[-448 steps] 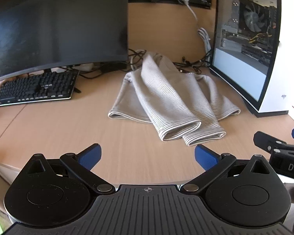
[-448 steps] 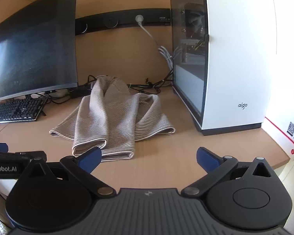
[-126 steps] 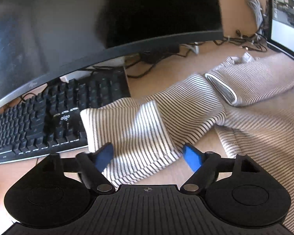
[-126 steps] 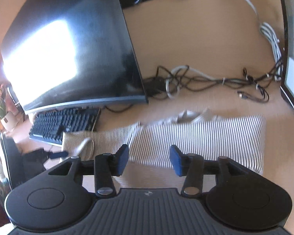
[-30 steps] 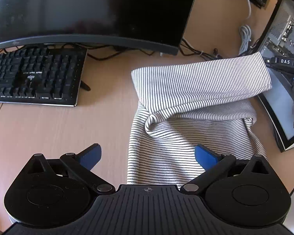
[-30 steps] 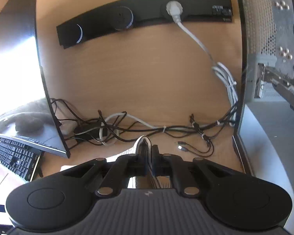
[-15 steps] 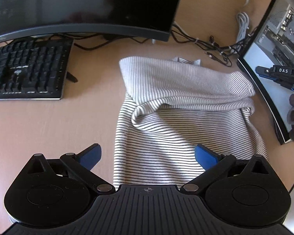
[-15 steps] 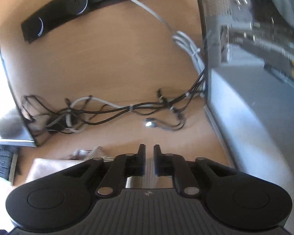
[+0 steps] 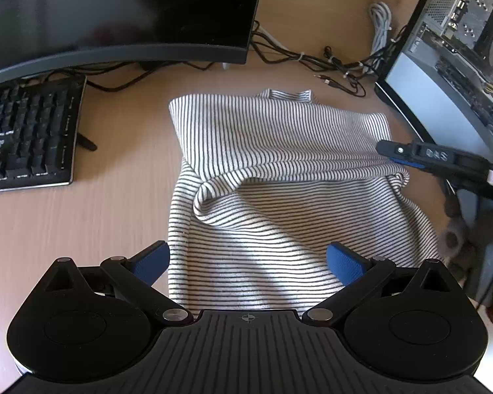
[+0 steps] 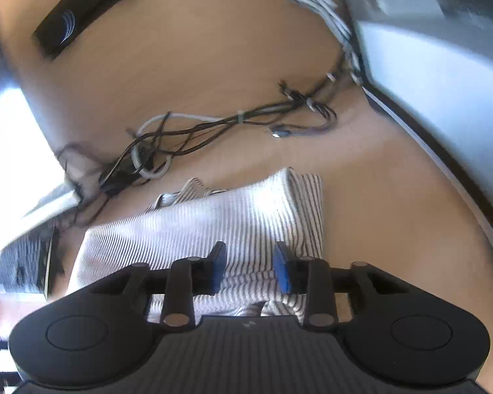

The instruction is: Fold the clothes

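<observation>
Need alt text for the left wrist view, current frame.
A black-and-white striped knit garment lies partly folded on a light wooden desk, framed by the open left gripper. A black keyboard and dark curved monitor sit behind-left; the right gripper reaches in at the garment's right edge.

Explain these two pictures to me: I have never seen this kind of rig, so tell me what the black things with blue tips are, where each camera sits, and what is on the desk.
No robot here: a person holds a two-finger gripper in each hand, each carrying a fisheye camera that looks forward along its fingers. The left wrist view shows the left gripper, jaws wide open, empty, above a striped garment partly folded on the wooden desk. The right gripper is open too, holding nothing, over the garment's right edge. Around it: a monitor, keyboard, cables and a computer case.
</observation>
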